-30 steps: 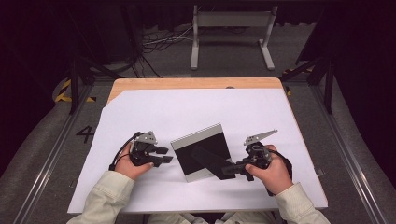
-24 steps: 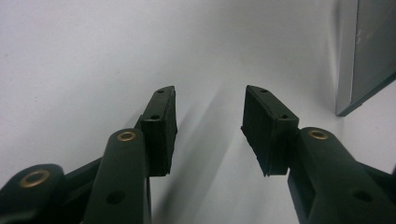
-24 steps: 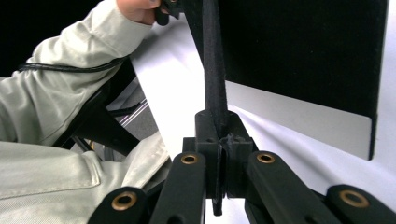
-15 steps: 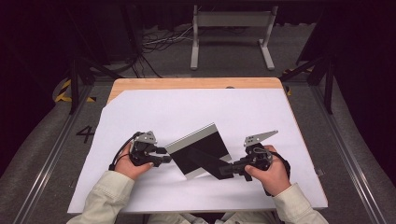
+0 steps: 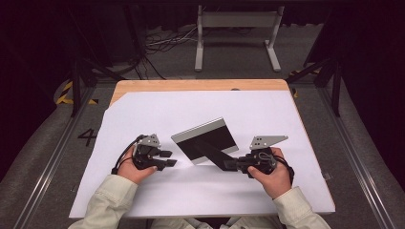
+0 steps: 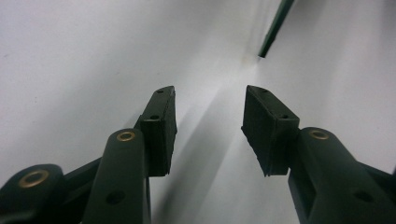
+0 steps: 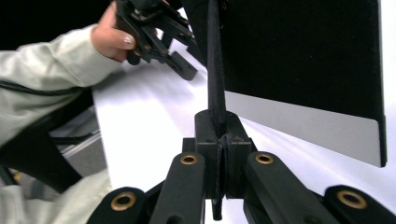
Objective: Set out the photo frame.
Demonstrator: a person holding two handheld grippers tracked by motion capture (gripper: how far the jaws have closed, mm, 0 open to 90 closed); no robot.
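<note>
My right gripper (image 5: 232, 164): jaws clamped together on the near corner of the black panel (image 5: 207, 143), seen pinched edge-on between my pads in the right gripper view.
Black panel: dark board with a grey strip (image 7: 303, 123) along one edge, tilted up off the white sheet (image 5: 200, 191), rising away from my right gripper toward the table's far side.
My left gripper (image 5: 168, 159): jaws apart, nothing between the pads (image 6: 161, 123); white sheet below them.
Panel from my left gripper: just ahead and to its right, near but not touching; its dark corner (image 6: 273, 32) shows beyond the jaws.
White sheet: covers the wooden table (image 5: 191, 85) under both hands.
</note>
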